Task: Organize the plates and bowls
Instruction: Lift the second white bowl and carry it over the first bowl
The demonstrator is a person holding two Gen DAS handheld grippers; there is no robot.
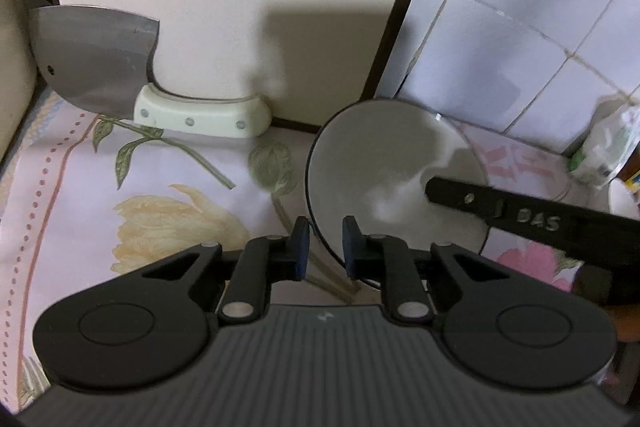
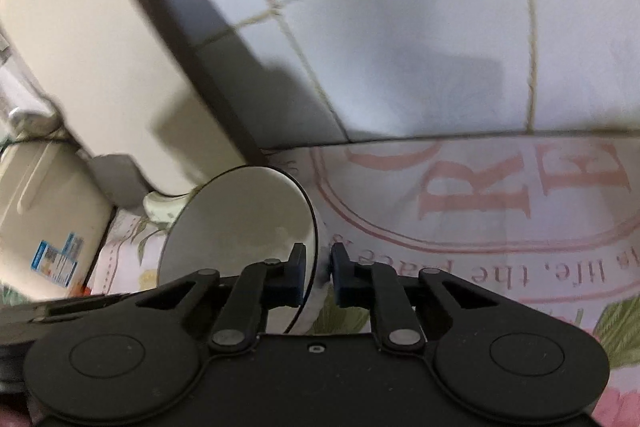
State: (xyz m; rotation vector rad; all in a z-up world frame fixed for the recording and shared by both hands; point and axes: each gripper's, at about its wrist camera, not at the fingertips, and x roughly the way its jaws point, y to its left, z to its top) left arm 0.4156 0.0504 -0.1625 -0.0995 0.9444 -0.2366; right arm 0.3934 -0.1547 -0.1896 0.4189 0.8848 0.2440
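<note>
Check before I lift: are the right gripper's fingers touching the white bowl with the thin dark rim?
Touching. The right wrist view shows the right gripper closed on the white bowl's rim, wall pinched between both fingers.

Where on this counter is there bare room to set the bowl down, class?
Free: the flowered cloth between the cleaver at the wall and the bowl, and the lettered cloth right of the bowl, below the tiled wall. Crowded: around the bowl, where the left gripper and right gripper clamp opposite rims.
</note>
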